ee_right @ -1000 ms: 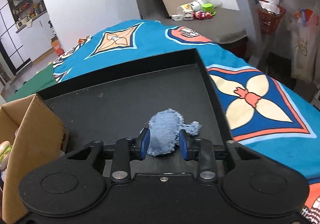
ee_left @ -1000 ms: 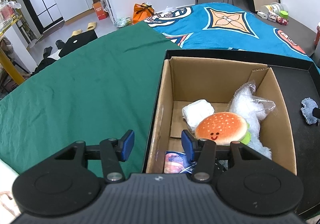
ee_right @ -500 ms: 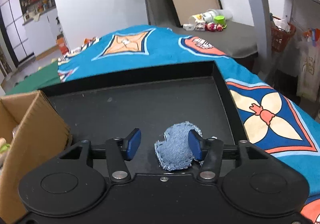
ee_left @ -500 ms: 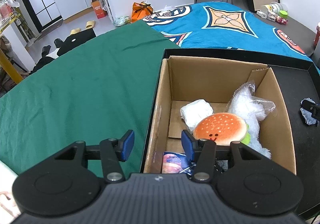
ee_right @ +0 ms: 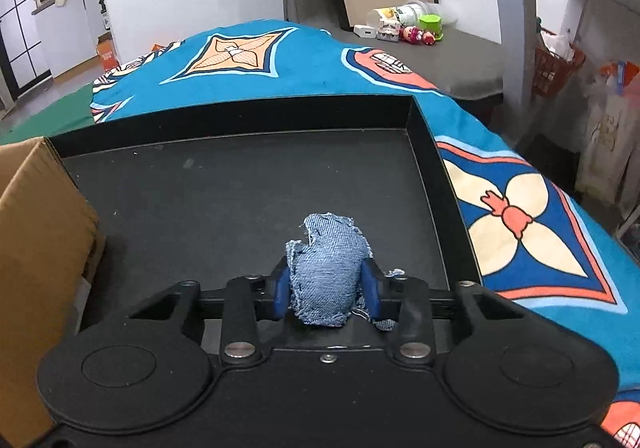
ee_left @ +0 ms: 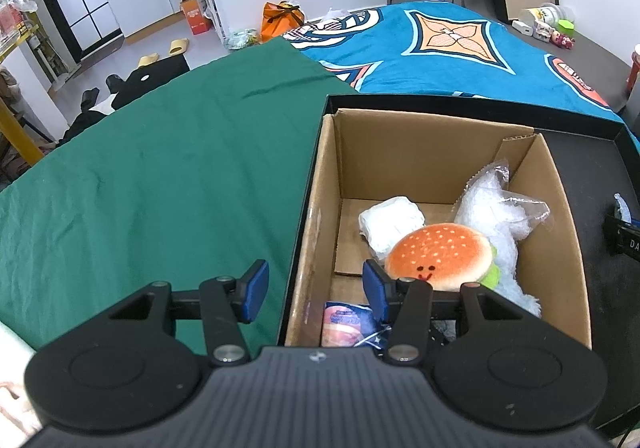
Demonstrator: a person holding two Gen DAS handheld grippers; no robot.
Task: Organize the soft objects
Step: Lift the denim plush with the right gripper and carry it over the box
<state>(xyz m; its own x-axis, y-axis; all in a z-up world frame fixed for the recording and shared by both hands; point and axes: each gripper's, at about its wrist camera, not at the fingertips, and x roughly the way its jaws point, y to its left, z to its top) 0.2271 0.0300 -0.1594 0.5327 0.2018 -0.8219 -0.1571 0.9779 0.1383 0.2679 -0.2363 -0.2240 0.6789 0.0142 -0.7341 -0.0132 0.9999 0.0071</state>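
My right gripper (ee_right: 326,294) is shut on a blue denim pouch (ee_right: 326,274), its pads pressing both sides, low over the black tray (ee_right: 240,184). My left gripper (ee_left: 316,290) is open and empty, straddling the near left wall of the cardboard box (ee_left: 432,156). In the box lie a plush burger (ee_left: 440,254), a white soft bundle (ee_left: 392,222), a clear plastic bag of white stuffing (ee_left: 496,208) and a blue snack packet (ee_left: 346,324). The right gripper's edge shows in the left wrist view (ee_left: 624,238).
The box stands in the left part of the black tray (ee_left: 600,176); its corner shows in the right wrist view (ee_right: 36,208). A green cloth (ee_left: 160,168) lies left of the tray, a blue patterned cloth (ee_right: 280,56) behind and right. Toys and bottles (ee_right: 404,28) stand far back.
My right gripper opened around the denim pouch, then closed on it again; the pouch now stands more upright between the pads. My left gripper has stayed open in place.
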